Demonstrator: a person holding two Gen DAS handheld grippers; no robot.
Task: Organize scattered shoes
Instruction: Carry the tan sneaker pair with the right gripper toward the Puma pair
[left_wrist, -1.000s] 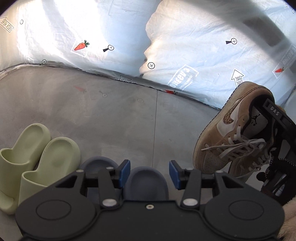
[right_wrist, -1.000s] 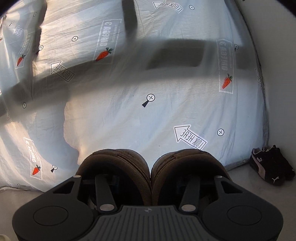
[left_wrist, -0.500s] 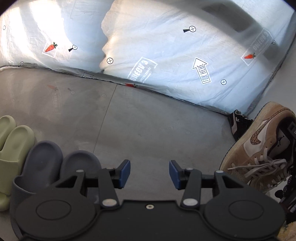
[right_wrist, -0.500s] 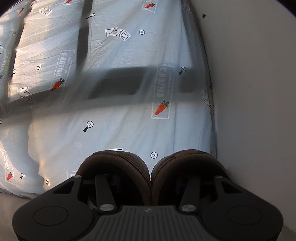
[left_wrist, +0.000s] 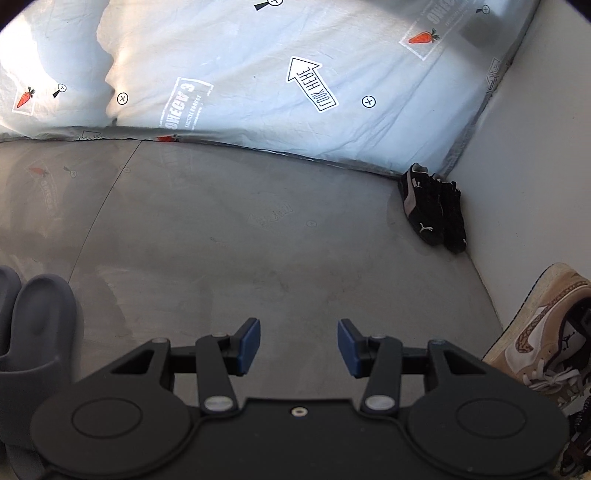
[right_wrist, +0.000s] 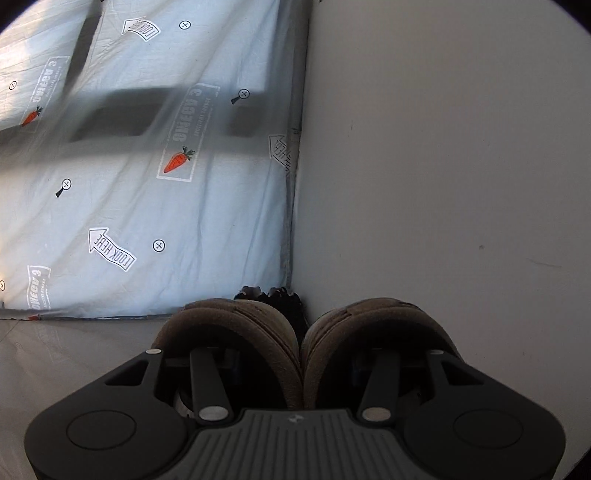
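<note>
My right gripper (right_wrist: 301, 365) is shut on a pair of brown suede sneakers (right_wrist: 236, 332), its fingers down inside them pinching the inner walls together, so the pads are hidden. The two heels face the camera. The same sneakers (left_wrist: 543, 332) hang at the right edge of the left wrist view, laces dangling. My left gripper (left_wrist: 299, 345) stands open over bare grey floor, nothing between its blue pads (left_wrist: 249, 345). A pair of black shoes (left_wrist: 432, 206) sits in the corner against the wall, and peeks out behind the heels (right_wrist: 273, 295) in the right wrist view.
Grey slippers (left_wrist: 33, 325) lie at the left edge, close to my left gripper. A printed white sheet (left_wrist: 258, 74) hangs along the back. A plain white wall (right_wrist: 443, 166) closes off the right side. Grey floor (left_wrist: 258, 229) stretches between slippers and black shoes.
Both views have swung to the right. The green slippers left the left view and the grey ones slid to its edge. The black shoes and the corner wall came into view.
</note>
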